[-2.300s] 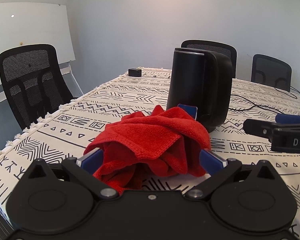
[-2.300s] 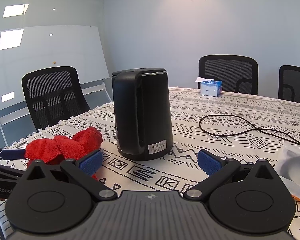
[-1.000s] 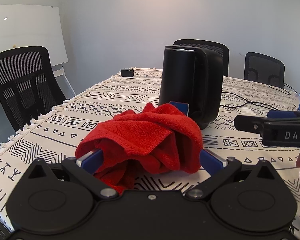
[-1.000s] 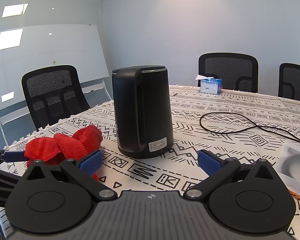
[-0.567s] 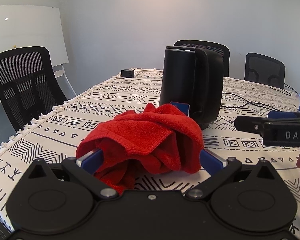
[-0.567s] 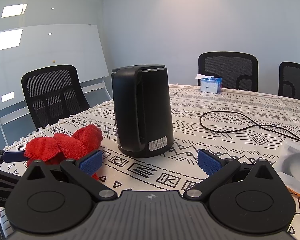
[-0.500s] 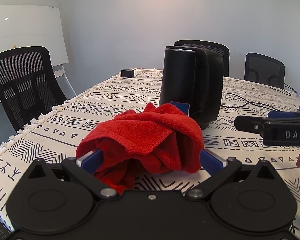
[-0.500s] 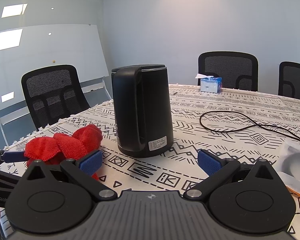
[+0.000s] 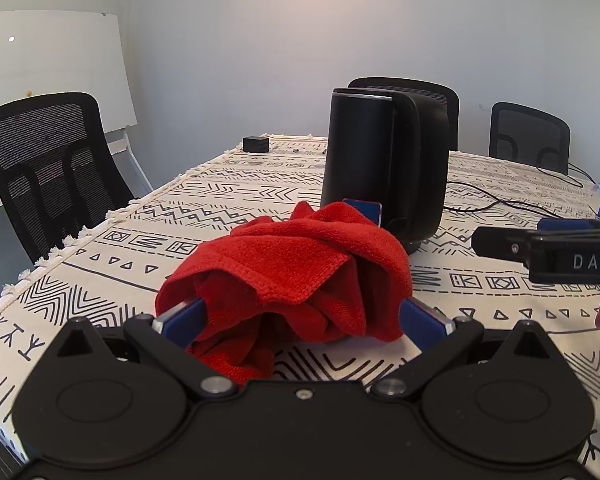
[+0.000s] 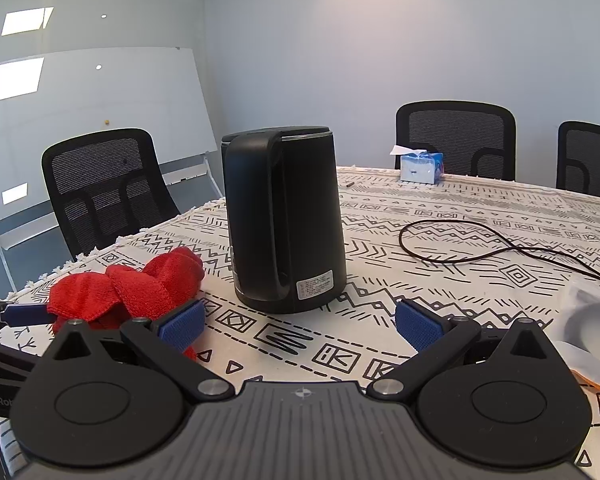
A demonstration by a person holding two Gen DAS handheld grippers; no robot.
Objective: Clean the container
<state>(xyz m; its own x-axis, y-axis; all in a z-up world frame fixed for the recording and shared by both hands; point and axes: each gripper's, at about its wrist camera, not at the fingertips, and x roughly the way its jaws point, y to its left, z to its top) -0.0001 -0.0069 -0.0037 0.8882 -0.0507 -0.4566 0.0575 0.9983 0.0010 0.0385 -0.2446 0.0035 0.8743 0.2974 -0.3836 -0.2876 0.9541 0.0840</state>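
Between our left tongs [image 9: 302,314], spread wide, a soft red cloth [image 9: 288,276] lies bunched on the bench [image 9: 112,256]; whether they grip it we cannot tell. Our right tongs [image 10: 298,326] stand open and empty. Just beyond, the black container [image 10: 286,220] stands upright: rigid, probably smooth, best held by its handle.

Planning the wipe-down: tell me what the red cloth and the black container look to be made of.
Red cloth: soft, napped fabric, probably microfibre or terry; fuzzy pile, stitched hem, limp folds.
Black container: likely moulded plastic, smooth satin-matte; soft highlights, one-piece handle, a printed label near its base. A metal shell under a coating cannot be ruled out.
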